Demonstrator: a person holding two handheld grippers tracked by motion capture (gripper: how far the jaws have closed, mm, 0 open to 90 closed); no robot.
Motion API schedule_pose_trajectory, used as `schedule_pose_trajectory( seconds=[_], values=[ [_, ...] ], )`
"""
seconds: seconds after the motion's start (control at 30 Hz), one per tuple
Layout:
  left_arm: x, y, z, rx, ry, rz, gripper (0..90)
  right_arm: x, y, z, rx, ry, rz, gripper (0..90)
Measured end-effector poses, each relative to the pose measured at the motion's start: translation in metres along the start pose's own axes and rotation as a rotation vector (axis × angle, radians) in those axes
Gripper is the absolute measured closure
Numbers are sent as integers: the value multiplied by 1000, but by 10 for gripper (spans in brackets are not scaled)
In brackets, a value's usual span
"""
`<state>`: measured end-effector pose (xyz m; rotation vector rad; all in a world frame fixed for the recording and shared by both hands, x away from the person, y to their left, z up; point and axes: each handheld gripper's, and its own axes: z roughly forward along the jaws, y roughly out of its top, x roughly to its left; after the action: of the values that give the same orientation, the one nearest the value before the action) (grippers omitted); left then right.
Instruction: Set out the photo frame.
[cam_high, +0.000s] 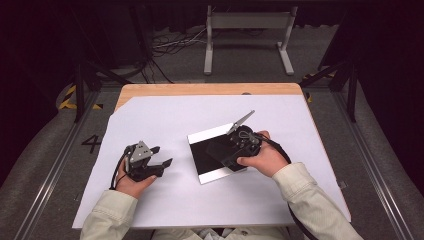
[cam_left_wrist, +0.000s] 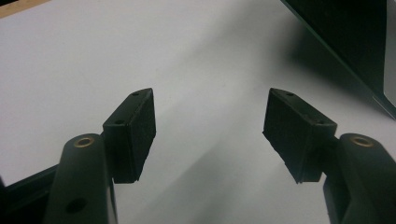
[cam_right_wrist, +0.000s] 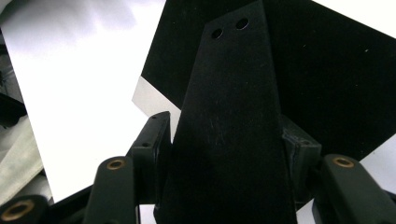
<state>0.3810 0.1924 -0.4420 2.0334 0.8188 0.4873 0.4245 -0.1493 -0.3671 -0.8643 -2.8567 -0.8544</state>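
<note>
A black panel (cam_high: 210, 150) with white strips along two sides lies flat on the white sheet (cam_high: 200, 110) at mid-table. My right gripper (cam_high: 235, 152) hovers over its right part, held by the person's right hand. In the right gripper view this gripper (cam_right_wrist: 229, 135) is shut on a flat black tapered piece (cam_right_wrist: 233, 84) with two small holes near its narrow end, above the black panel (cam_right_wrist: 336, 79). My left gripper (cam_high: 163, 155) rests open on the sheet to the panel's left. Nothing lies between its spread jaws (cam_left_wrist: 210, 126), and the panel's edge (cam_left_wrist: 345, 42) shows beyond them.
The white sheet covers most of a wooden table (cam_high: 200, 89). A metal stand (cam_high: 247, 35) and cables (cam_high: 170, 45) are on the floor beyond the far edge. Metal rails run along both sides of the table.
</note>
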Motion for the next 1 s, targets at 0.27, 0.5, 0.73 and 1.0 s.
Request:
schedule_pose_trajectory(
  seconds=[0.27,0.5,0.73,1.0],
  values=[
    [-1,0,1,0,-2,-2,347,3,-1,-24,-153,196,-11,825],
    [0,0,0,0,0,-3,345,14,1,-25,-172,225,-56,869],
    [0,0,0,-3,1,-4,345,16,0,-26,-219,200,-84,873],
    [0,0,0,-2,1,-1,345,8,-8,-27,-322,132,-81,872]
  ],
)
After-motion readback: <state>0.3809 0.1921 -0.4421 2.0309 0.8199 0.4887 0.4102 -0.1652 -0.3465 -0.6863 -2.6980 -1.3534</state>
